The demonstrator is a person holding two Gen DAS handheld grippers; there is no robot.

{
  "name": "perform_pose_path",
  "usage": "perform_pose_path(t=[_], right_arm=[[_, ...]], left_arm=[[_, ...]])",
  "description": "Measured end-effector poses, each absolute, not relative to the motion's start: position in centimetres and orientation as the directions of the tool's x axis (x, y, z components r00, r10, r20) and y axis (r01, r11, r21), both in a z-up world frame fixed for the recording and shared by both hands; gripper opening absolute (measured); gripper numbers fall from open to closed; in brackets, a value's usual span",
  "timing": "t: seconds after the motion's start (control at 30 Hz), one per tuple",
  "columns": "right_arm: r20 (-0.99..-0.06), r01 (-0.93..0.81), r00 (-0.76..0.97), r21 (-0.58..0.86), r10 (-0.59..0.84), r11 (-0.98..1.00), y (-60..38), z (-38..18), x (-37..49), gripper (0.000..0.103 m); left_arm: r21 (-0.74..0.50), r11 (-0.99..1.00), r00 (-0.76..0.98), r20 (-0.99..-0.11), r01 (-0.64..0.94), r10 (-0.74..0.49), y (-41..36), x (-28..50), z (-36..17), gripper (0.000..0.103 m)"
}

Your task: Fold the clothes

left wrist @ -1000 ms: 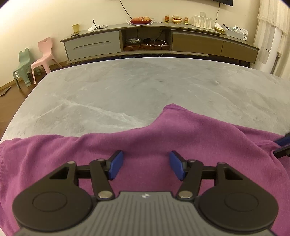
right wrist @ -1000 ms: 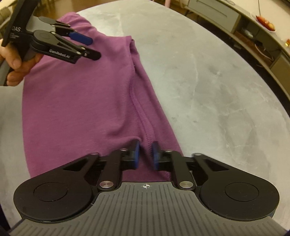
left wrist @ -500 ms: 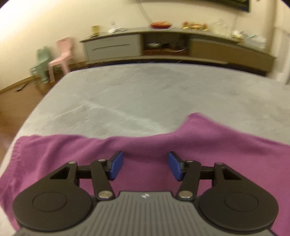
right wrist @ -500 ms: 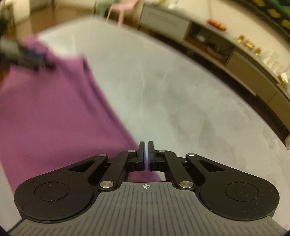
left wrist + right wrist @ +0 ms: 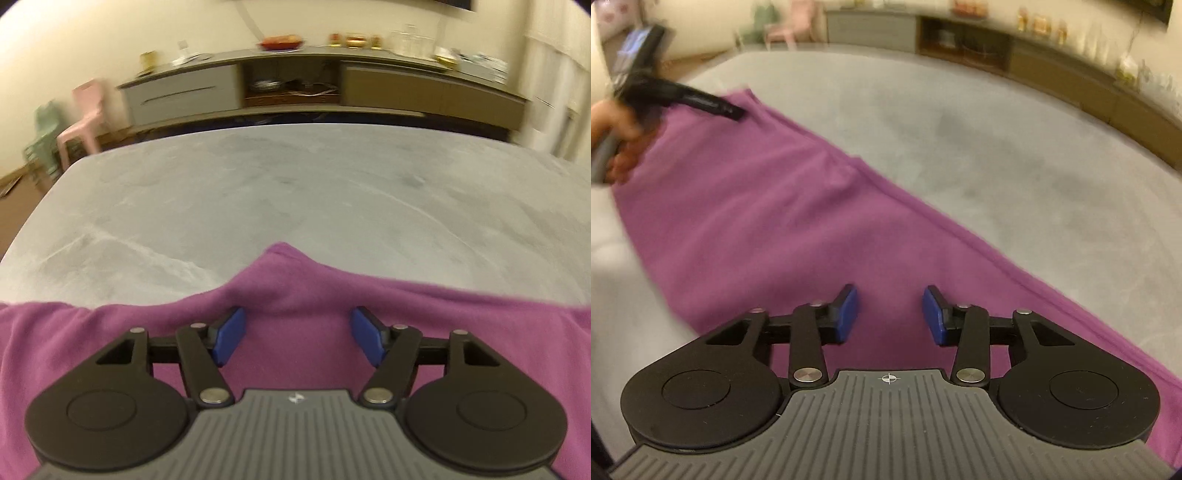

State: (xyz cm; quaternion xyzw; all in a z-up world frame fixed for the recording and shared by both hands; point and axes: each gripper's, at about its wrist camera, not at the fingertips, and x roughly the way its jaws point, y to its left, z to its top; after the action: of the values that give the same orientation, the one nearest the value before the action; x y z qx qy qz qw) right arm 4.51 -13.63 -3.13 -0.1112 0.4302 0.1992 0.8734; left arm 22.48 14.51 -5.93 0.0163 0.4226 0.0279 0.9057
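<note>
A purple garment (image 5: 295, 295) lies spread flat on the grey marble table (image 5: 295, 184), with a small peak at its far edge. My left gripper (image 5: 297, 338) is open and empty, hovering over the cloth near that edge. In the right wrist view the same garment (image 5: 757, 221) runs diagonally across the table (image 5: 960, 129). My right gripper (image 5: 889, 314) is open and empty above the garment's near end. The left gripper (image 5: 731, 109) shows blurred at the top left, held in a hand over the cloth's far end.
A long low sideboard (image 5: 314, 85) with dishes and bottles stands beyond the table's far edge. A pink chair (image 5: 81, 114) and a green chair (image 5: 40, 140) stand on the floor at the left. Bare table lies beyond the garment.
My right gripper was shut half a second ago and has opened over the garment. The left gripper stayed open and drifted slightly over the cloth.
</note>
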Motion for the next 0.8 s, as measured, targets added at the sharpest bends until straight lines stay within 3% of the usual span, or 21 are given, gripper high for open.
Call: perform_pose_path(t=[0.13, 0.2, 0.3, 0.4, 0.43, 0.5, 0.6, 0.7, 0.8], right_arm=[[-0.808, -0.415, 0.539, -0.009, 0.237, 0.910, -15.7, -3.3, 3.5, 0.043], [-0.784, -0.358, 0.582, -0.009, 0.216, 0.934, -17.2, -2.9, 3.3, 0.044], [-0.743, -0.237, 0.647, 0.014, 0.169, 0.971, -21.0, -2.4, 3.7, 0.047], [-0.765, -0.100, 0.640, 0.009, 0.071, 0.995, -25.6, -3.7, 4.8, 0.047], [-0.777, -0.051, 0.628, -0.010, 0.024, 0.999, -27.1, -4.4, 5.2, 0.051], [-0.769, 0.015, 0.639, -0.003, -0.012, 1.000, -30.2, -4.6, 5.4, 0.052], [-0.758, 0.085, 0.649, -0.005, -0.059, 0.996, -33.3, -5.2, 5.4, 0.047], [-0.749, 0.078, 0.659, -0.025, -0.070, 0.997, -32.6, -4.9, 5.4, 0.040], [-0.698, -0.029, 0.716, 0.000, 0.021, 1.000, -29.8, -3.2, 4.6, 0.041]], left_arm=[[0.144, 0.984, 0.661, -0.729, -0.102, 0.175, 13.7, 23.3, -5.7, 0.066], [0.189, 0.976, 0.660, -0.720, -0.110, 0.214, 12.8, 22.9, -5.2, 0.060], [0.111, 0.994, 0.669, -0.738, -0.005, 0.086, 11.0, 21.6, -3.9, 0.060], [0.165, 0.984, 0.662, -0.745, 0.065, 0.081, 9.3, 21.2, -5.0, 0.063], [0.186, 0.980, 0.673, -0.734, 0.068, 0.093, 9.2, 21.2, -5.4, 0.077], [0.206, 0.978, 0.693, -0.709, 0.021, 0.134, 10.3, 21.8, -5.8, 0.089], [0.220, 0.974, 0.678, -0.707, -0.061, 0.202, 12.2, 22.5, -5.6, 0.088], [0.231, 0.969, 0.658, -0.717, -0.088, 0.230, 12.6, 22.3, -4.7, 0.068], [0.115, 0.993, 0.668, -0.739, -0.003, 0.088, 11.4, 19.7, -2.0, 0.069]])
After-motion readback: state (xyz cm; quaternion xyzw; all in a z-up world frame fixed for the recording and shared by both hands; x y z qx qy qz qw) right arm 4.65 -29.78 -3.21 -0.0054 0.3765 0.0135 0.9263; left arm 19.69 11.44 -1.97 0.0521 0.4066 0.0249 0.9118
